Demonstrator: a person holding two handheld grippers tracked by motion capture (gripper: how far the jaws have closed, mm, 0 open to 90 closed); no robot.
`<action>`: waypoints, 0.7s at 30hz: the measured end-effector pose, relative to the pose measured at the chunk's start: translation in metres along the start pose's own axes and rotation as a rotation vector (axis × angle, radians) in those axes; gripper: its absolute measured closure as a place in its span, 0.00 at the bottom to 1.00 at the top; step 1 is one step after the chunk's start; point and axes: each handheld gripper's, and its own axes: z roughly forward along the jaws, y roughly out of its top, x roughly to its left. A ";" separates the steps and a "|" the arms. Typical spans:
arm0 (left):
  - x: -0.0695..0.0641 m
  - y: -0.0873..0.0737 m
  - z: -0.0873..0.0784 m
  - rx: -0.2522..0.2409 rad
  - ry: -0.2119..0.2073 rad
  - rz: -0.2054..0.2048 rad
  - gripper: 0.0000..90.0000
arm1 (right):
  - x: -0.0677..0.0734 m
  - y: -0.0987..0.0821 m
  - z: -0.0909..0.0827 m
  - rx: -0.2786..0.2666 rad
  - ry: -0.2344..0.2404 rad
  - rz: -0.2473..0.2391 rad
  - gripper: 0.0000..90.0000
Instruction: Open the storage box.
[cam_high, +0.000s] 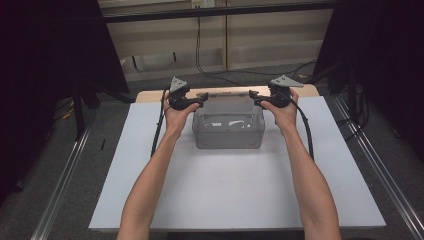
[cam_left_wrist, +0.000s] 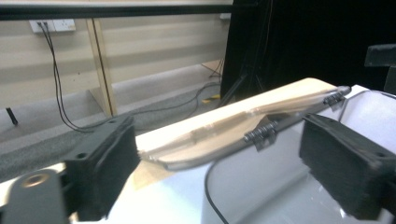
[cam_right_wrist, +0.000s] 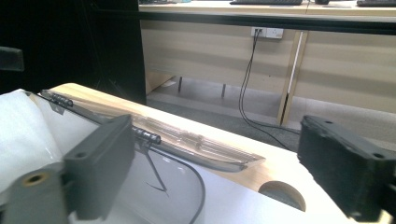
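Observation:
A clear plastic box (cam_high: 228, 131) stands on the white board, toward the back. Its hinged clear lid (cam_high: 227, 93) is swung open and lies flat behind it on the wooden table edge. My left gripper (cam_high: 203, 99) hovers at the box's back left corner and my right gripper (cam_high: 252, 96) at its back right corner, each pointing inward. In the left gripper view the left gripper (cam_left_wrist: 219, 168) stands open above the lid (cam_left_wrist: 219, 135) and a hinge (cam_left_wrist: 261, 135), touching nothing. In the right gripper view the right gripper (cam_right_wrist: 215, 172) is open over the lid (cam_right_wrist: 196, 142), nothing between its pads.
The white board (cam_high: 235, 190) covers the table in front of the box. A round cut-out (cam_right_wrist: 282, 194) shows in the wooden edge near the right gripper. Black curtains, metal rails and floor cables surround the table.

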 end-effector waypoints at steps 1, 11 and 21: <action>0.000 -0.001 -0.001 0.000 -0.001 0.003 0.10 | 0.001 0.000 -0.001 -0.005 0.000 0.007 0.09; -0.006 -0.004 -0.025 -0.034 0.026 -0.002 0.03 | 0.013 0.002 -0.018 -0.059 -0.002 0.015 0.02; -0.016 -0.012 -0.052 -0.068 0.014 0.013 0.03 | 0.024 -0.002 -0.042 -0.058 -0.040 -0.028 0.02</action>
